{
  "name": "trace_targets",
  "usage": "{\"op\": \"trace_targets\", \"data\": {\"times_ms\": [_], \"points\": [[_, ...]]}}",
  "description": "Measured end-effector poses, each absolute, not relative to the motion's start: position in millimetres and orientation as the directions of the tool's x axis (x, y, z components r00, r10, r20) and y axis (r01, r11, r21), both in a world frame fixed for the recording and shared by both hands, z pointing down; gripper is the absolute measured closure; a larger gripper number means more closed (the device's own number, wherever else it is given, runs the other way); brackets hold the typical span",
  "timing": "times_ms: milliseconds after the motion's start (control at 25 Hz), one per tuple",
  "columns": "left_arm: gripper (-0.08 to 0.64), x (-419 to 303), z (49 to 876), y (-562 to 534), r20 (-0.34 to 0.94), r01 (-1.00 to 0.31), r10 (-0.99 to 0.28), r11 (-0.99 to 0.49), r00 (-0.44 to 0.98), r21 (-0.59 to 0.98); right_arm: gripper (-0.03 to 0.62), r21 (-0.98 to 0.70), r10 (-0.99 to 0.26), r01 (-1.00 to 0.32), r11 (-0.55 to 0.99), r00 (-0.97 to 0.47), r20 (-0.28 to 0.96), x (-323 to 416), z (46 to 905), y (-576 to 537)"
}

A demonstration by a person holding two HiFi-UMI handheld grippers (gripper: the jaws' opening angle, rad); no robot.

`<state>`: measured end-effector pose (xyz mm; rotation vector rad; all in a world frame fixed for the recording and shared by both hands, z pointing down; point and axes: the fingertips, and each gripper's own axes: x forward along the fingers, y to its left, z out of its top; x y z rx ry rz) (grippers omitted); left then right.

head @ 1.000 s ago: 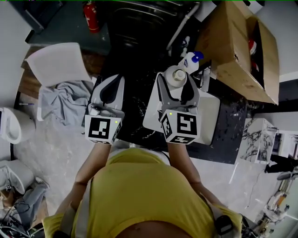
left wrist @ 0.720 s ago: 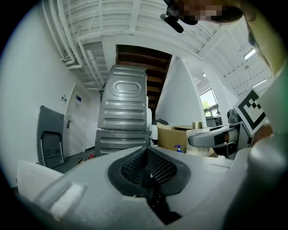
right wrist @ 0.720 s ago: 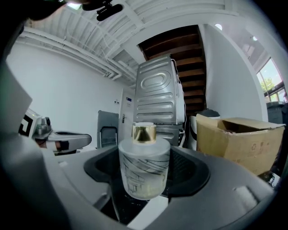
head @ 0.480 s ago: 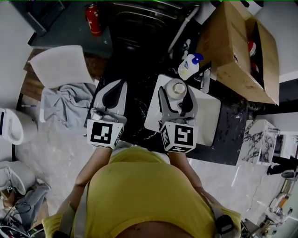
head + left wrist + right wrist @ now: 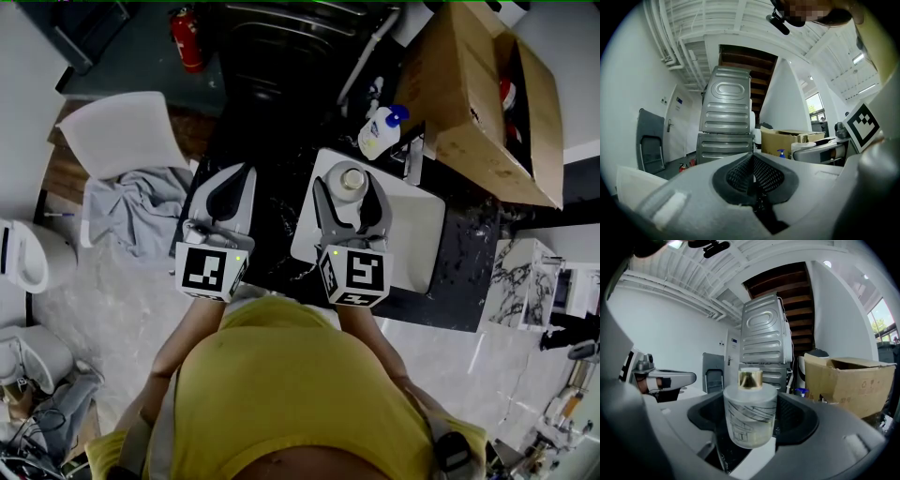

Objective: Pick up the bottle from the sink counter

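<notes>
The bottle [image 5: 349, 180] is a squat frosted jar with a gold cap. It stands upright on the near-left corner of the white sink [image 5: 420, 225]. My right gripper [image 5: 347, 185] is open, one jaw on each side of the bottle. In the right gripper view a gap shows between the bottle [image 5: 750, 416] and each pad of the right gripper [image 5: 751, 423]. My left gripper [image 5: 236, 176] hovers shut over the black counter [image 5: 274, 220], left of the sink, holding nothing. The left gripper view shows that gripper [image 5: 752, 172] with its jaws closed together.
A white spray bottle with a blue cap [image 5: 380, 131] stands behind the sink by the tap. An open cardboard box [image 5: 478, 94] fills the back right. A grey cloth [image 5: 131, 206] and a white panel [image 5: 122, 131] lie left of the counter. A red fire extinguisher [image 5: 185, 37] stands far back.
My right gripper came back toward me and down with the bottle, then its jaws spread and let the bottle go on the sink corner. The left gripper hardly moved.
</notes>
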<state>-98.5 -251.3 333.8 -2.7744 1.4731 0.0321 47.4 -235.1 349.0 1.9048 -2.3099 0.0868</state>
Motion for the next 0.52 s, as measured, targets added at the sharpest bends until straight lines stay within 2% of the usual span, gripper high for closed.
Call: {"op": "trace_targets", "data": {"times_ms": [520], "points": [[0.554, -94.5, 336.3, -255.7, -0.015, -0.822, -0.822, -0.569, 0.569, 0.009, 0.267, 0.056, -0.968, -0.977, 0.205, -0.194, 0.159, 47.4, 352.7, -241.5]]}}
